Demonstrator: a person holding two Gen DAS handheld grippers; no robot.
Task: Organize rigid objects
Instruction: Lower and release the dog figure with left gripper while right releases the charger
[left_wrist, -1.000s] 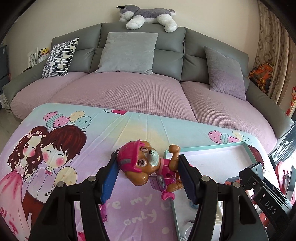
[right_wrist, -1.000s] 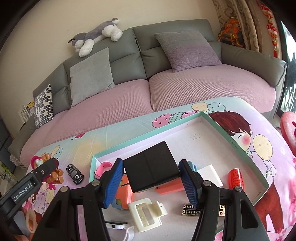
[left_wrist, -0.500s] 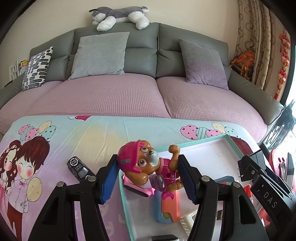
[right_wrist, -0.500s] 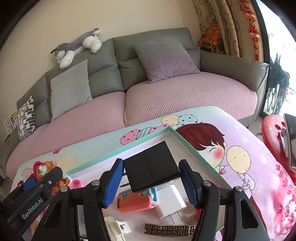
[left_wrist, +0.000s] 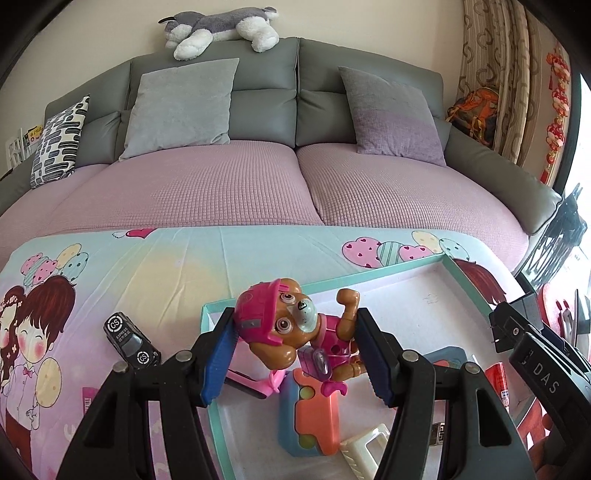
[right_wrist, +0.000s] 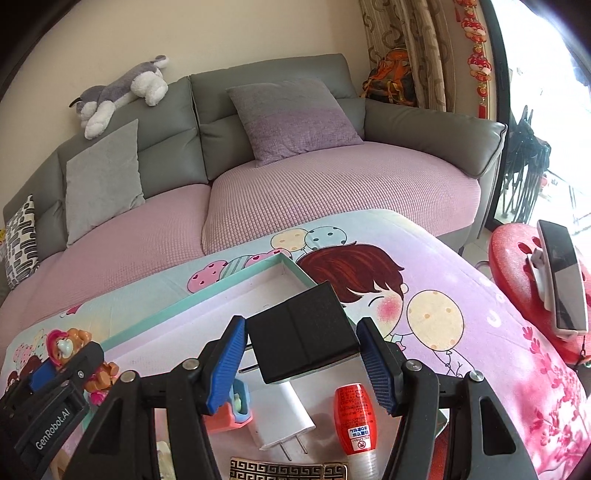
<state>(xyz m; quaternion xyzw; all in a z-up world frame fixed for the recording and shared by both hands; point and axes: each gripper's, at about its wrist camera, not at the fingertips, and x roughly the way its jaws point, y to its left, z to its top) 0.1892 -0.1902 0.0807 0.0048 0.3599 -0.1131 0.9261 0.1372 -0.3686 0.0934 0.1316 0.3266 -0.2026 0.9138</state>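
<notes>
The left tongs (left_wrist: 295, 354) are clamped on a pup figure in a pink helmet (left_wrist: 291, 332), held above the near-left corner of the teal-rimmed tray (left_wrist: 399, 266). Below it lie an orange-and-blue block (left_wrist: 314, 421) and a cream clip (left_wrist: 365, 454). At nine o'clock, outside the rim, a black toy car (left_wrist: 129, 341) reads "EXPRESS".

The right tongs (right_wrist: 299, 358) grip a black plug adapter (right_wrist: 303, 332) over the tray's far-right corner (right_wrist: 284, 258). Under them sit a white charger (right_wrist: 280, 417), a red cylinder with a printed label (right_wrist: 354, 417) and a patterned buckle (right_wrist: 288, 470). Bare tray floor lies at eleven o'clock. "GenRobot.AI" marks the other tool at eight o'clock.
</notes>
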